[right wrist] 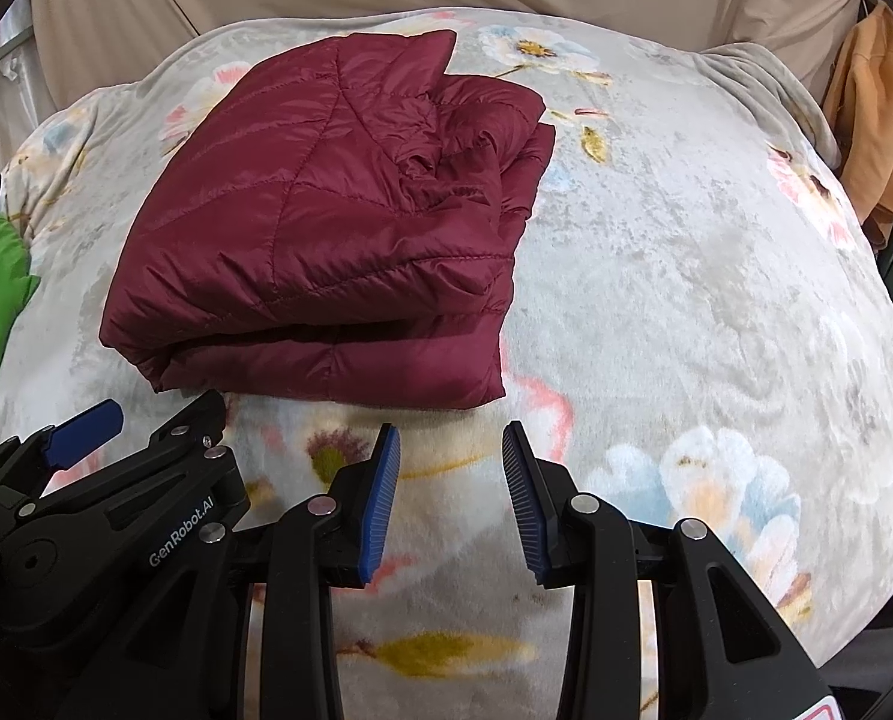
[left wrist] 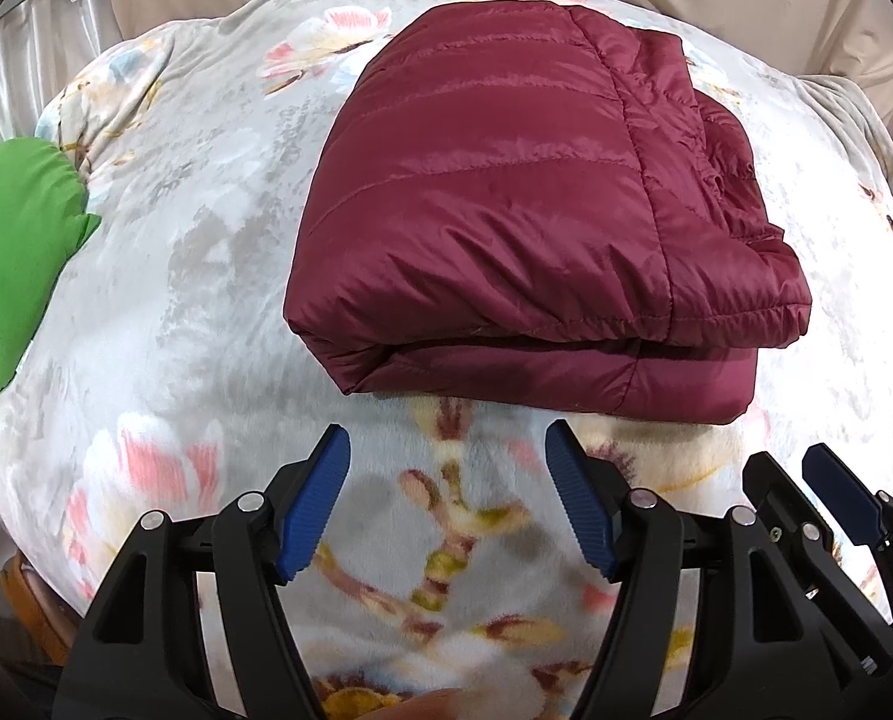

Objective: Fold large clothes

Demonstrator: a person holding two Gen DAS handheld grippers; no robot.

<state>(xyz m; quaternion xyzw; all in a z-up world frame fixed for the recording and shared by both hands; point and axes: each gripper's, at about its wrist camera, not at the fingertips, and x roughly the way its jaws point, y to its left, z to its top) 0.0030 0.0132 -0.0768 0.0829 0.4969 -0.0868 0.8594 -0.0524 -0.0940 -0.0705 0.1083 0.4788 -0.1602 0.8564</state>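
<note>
Both tools are built alike. The left gripper (left wrist: 446, 450) has glossy black plastic arms with triangular cut-outs, round silver rivets at the pivots, and two blue ribbed pads (left wrist: 314, 510) on its fingers. The right gripper (right wrist: 449, 450) shows the same black frame, silver pivot pins and blue grooved pads (right wrist: 380, 504). Beside those pads, the neighbouring tool's black arm bears white lettering "GenRobot.AI" (right wrist: 185, 540) and small screws.

A bed covered by a pale floral plush blanket (left wrist: 206, 228) carries a folded maroon quilted jacket (left wrist: 506, 198) near its middle and a green garment (left wrist: 14, 264) at its left edge.
</note>
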